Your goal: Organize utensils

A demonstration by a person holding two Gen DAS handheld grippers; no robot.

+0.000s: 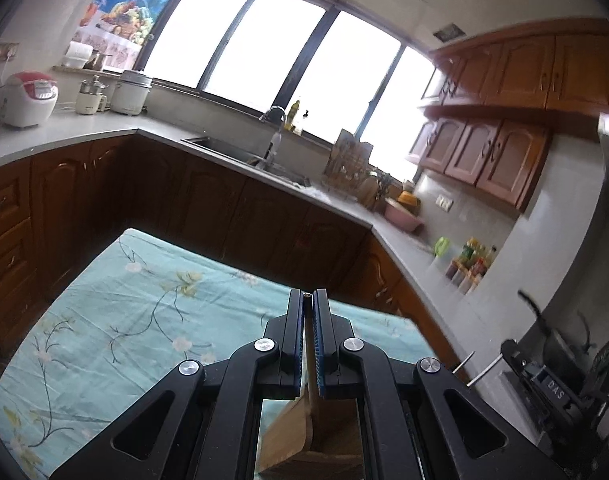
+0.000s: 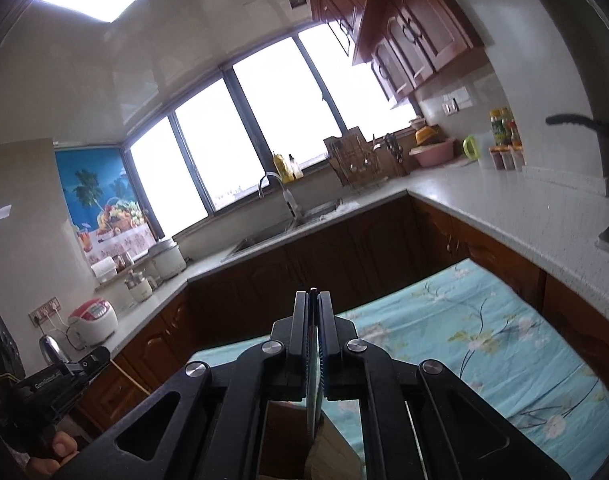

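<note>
Both tools are raised above the table with the pale turquoise flowered cloth (image 1: pixel 116 320), each clamped tight on a slim utensil.

The left tool (image 1: pixel 308 300) pinches a thin wooden handle (image 1: pixel 307 344) whose tip just clears the fingertips; its long axis runs back along the fingers, down toward a light brown wooden box (image 1: pixel 292 440) directly beneath.

The right tool (image 2: pixel 313 298) grips a dark-tipped thin handle (image 2: pixel 313 320) the same way, lengthwise between the closed fingers, with a brown wooden box (image 2: pixel 328 444) below it. I cannot tell whether the two boxes are one, nor what lies inside.

Judging by this, each utensil hangs nearly straight over its container, so lowering it along its own length is what matters next. The left hand (image 2: pixel 52 452) shows at the lower left edge of the right view.
</note>
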